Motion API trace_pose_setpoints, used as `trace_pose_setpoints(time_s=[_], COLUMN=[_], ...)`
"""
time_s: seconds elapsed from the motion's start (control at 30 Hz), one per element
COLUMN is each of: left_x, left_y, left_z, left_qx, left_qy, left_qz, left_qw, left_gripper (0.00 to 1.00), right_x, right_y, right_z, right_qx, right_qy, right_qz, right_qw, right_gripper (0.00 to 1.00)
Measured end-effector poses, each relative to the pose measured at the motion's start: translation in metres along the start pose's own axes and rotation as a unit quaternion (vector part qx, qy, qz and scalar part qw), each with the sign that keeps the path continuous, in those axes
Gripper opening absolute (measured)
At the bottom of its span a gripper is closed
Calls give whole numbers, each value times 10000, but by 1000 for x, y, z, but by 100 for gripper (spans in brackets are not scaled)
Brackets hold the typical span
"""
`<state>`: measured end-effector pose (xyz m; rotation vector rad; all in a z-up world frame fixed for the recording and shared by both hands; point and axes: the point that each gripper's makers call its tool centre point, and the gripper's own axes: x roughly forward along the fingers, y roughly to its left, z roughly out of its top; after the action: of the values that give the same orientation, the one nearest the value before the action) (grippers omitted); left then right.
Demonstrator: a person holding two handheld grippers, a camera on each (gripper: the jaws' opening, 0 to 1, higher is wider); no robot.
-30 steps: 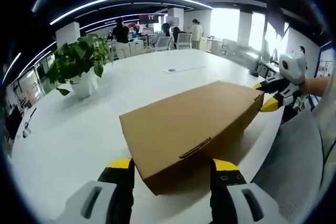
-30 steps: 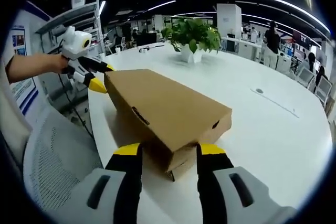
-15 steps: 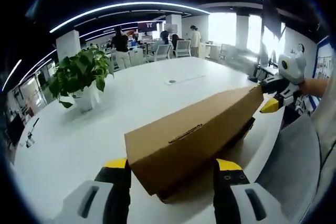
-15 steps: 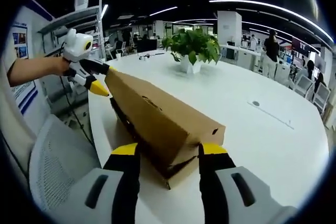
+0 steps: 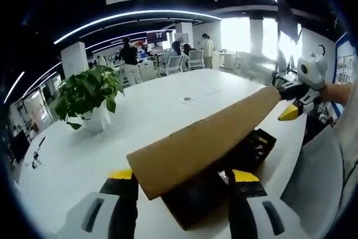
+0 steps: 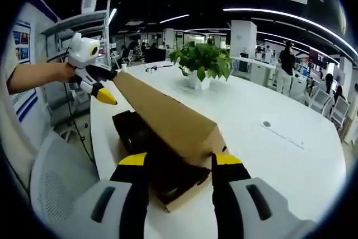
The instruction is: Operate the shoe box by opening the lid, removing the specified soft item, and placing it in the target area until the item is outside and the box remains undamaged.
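The brown cardboard shoe box lid [image 5: 207,141] is tilted up off its base, hinged along its far long side. The base's dark inside [image 5: 251,148] holds something black that I cannot make out. My left gripper [image 5: 183,176] has its jaws wide apart on either side of the lid's near end. In the right gripper view the raised lid [image 6: 168,116] slants over the dark base [image 6: 134,132], with my right gripper [image 6: 178,160] straddling its end, jaws wide apart. Each gripper also appears at the lid's far corner: the right gripper [image 5: 286,102] and the left gripper [image 6: 107,85].
The box sits near the edge of a big white table [image 5: 140,110]. A potted plant [image 5: 89,90] stands further in, and the same plant [image 6: 202,62] appears in the right gripper view. A grey mesh chair [image 5: 319,177] is beside the table edge. People stand far back.
The lid has swung up from nearly flat to steeply tilted, uncovering the dark inside of the base. Both grippers rose with the lid's ends.
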<state>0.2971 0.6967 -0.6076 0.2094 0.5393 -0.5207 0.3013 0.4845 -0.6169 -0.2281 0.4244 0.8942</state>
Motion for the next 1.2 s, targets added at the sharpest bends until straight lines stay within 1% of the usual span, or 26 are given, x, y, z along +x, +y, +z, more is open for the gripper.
trace_pose_setpoints(time_s=[0.13, 0.37, 0.57, 0.7, 0.73, 0.83, 0.97, 1.1, 1.2], left_x=[4, 10, 13, 15, 15, 18, 25, 28, 30], left_y=[6, 20, 37, 53, 55, 61, 69, 80, 85], left_z=[7, 18, 27, 30, 31, 34, 38, 40, 40], left_qx=[51, 116, 50, 180, 167, 121, 172, 166, 143], left_qy=[-74, -164, -313, -378, -398, -456, -474, -497, -515], left_qz=[69, 234, 436, 674, 682, 681, 752, 882, 913], left_qw=[9999, 9995, 9985, 9968, 9967, 9966, 9959, 9947, 9944], left_gripper=[65, 59, 45, 29, 27, 25, 23, 15, 12], right_x=[2, 5, 8, 11, 11, 13, 17, 18, 19], right_y=[-6, -16, -24, -29, -29, -33, -36, -42, -46], right_z=[7, 17, 24, 27, 28, 30, 33, 35, 36], right_qx=[-61, -179, -260, -288, -291, -324, -339, -375, -422], right_qy=[-51, -103, -126, -127, -130, -139, -147, -148, -148], right_qz=[-28, -67, -104, -116, -117, -134, -146, -178, -226], right_qw=[10000, 9998, 9995, 9994, 9994, 9993, 9992, 9990, 9987], right_gripper=[40, 39, 39, 38, 38, 39, 40, 40, 37])
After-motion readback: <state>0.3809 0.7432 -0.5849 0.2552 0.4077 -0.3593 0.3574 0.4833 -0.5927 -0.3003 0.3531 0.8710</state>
